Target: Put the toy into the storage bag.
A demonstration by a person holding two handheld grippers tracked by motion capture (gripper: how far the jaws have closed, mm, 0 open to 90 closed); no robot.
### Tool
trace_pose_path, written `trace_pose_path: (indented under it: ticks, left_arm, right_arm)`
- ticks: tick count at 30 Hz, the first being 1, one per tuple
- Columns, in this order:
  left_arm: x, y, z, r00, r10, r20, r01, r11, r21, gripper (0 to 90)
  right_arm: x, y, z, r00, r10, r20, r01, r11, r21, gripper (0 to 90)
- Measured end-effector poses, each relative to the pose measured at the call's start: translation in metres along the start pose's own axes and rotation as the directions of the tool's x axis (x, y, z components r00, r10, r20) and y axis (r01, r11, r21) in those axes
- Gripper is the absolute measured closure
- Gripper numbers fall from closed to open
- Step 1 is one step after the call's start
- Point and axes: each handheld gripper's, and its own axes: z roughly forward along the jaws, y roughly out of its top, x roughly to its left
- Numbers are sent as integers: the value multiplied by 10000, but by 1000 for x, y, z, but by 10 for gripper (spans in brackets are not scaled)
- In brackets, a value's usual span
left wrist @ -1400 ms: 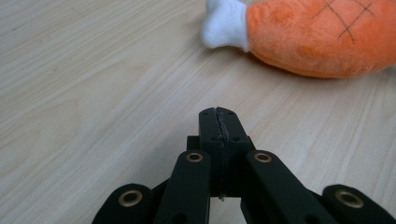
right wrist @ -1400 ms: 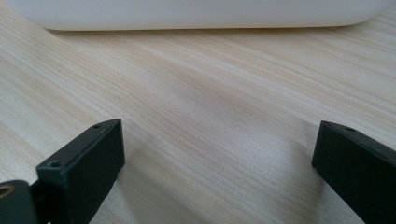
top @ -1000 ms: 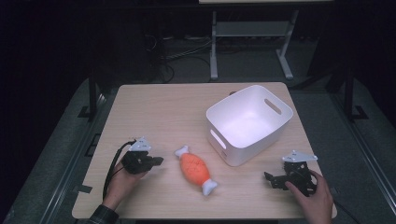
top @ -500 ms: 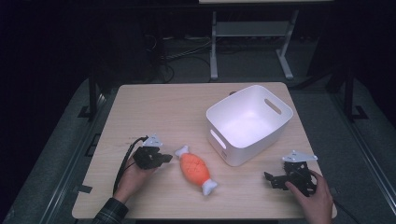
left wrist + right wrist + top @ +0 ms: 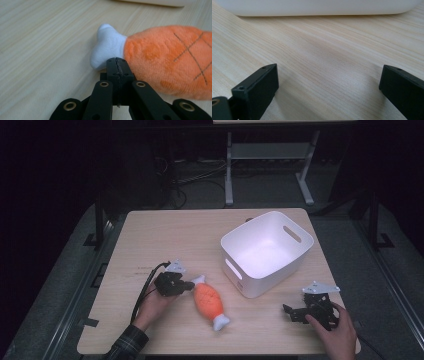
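High view: white bin [image 5: 295, 251] empty, orange plush fish [image 5: 207, 301] outside.

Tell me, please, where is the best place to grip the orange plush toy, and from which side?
Probably the narrow white end of the plush toy nearest the left gripper, approached from the left. That end is thin enough for the jaws, while the orange body looks too wide.
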Motion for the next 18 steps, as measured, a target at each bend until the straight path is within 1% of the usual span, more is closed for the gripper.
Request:
trace_pose_path:
  ticks: [5, 8, 10, 11, 15, 16, 17, 18]
  left_arm:
    - [-1, 9, 6, 9999, 39, 100, -38, 9999, -138, 895]
    - [-3, 13, 11, 9999, 86, 143, -85, 9999, -54, 895]
    - [-3, 17, 12, 9998, 154, 159, -152, 9998, -92, 895]
    - [-4, 19, 14, 9998, 101, 189, -99, 9999, -140, 895]
    - [-4, 25, 19, 9994, 273, 224, -270, 9995, -142, 895]
    - [-5, 26, 20, 9995, 207, 257, -202, 9996, -186, 895]
    - [-4, 27, 22, 9993, 250, 285, -245, 9995, -185, 895]
    - [-5, 27, 24, 9993, 158, 334, -151, 9996, -222, 895]
  right_arm:
    - [0, 0, 0, 10000, 0, -4, 0, 10000, -1, 19]
    - [0, 0, 0, 10000, -2, -2, 2, 10000, 0, 19]
    - [0, 0, 0, 10000, -4, 3, 4, 10000, 1, 19]
    - [0, 0, 0, 10000, -4, 2, 4, 10000, 2, 19]
    - [0, 0, 0, 10000, -1, -3, 1, 10000, 2, 19]
    - [0, 0, 0, 10000, -3, -3, 3, 10000, 2, 19]
    - [0, 0, 0, 10000, -4, -2, 4, 10000, 1, 19]
    - [0, 0, 0, 10000, -3, -2, 3, 10000, 0, 19]
